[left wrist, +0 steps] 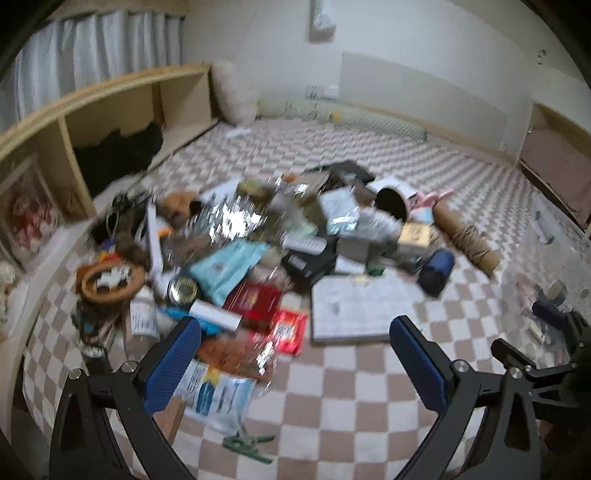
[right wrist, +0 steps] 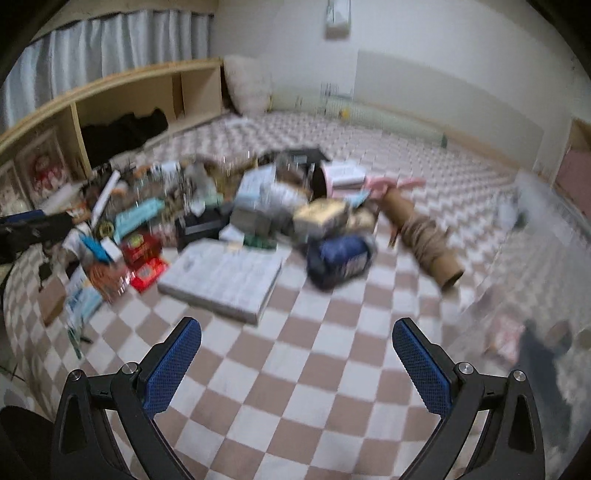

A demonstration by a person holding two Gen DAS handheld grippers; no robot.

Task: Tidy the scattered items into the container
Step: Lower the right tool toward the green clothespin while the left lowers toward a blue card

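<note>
Both views blurred. Left gripper [left wrist: 295,345]: blue pads [left wrist: 173,363] spread wide, nothing btwn them, above the near edge of the pile [left wrist: 258,243]. Green clip [left wrist: 249,445] on the checkered rug [left wrist: 332,406] just below it, white/blue packet [left wrist: 216,397] under the left pad. Right gripper [right wrist: 297,345]: fingers spread, empty, over bare rug [right wrist: 295,398].

Farther out: flat white book [right wrist: 225,282], red packs [left wrist: 273,321], navy bundle [right wrist: 340,260], brown tube [right wrist: 424,240] w/ twine lying to the right. Scattered items all heaped mid-rug. Container: can't tell which. Behind, wood shelf [left wrist: 110,96] along left wall, pillow [right wrist: 247,88], curtain [right wrist: 110,33].
</note>
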